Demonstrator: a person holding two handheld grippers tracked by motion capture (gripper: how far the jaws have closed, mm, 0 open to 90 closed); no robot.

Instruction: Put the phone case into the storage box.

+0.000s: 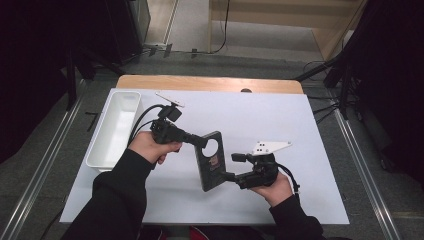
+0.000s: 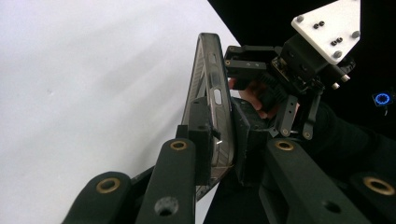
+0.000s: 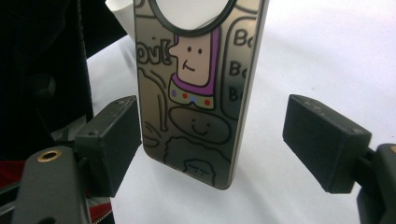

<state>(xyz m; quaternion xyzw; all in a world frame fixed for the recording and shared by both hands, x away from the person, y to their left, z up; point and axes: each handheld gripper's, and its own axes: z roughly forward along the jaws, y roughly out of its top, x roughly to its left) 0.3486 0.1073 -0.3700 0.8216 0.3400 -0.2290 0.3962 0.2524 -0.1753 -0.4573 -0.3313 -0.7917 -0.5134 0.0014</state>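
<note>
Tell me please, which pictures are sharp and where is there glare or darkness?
High view: even light, dark at both sides, the case small but clear. Left gripper view: the white table is washed out, the right side black. Right gripper view: the case's drawing is sharp, with a soft sheen; the near pads are slightly blurred.

Bright even light; dark, soft edges

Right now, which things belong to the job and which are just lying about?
In the job: phone case, left hand-held gripper shut on it, right hand-held gripper open beside it.
Lying about: white bin, white table mat.
</note>
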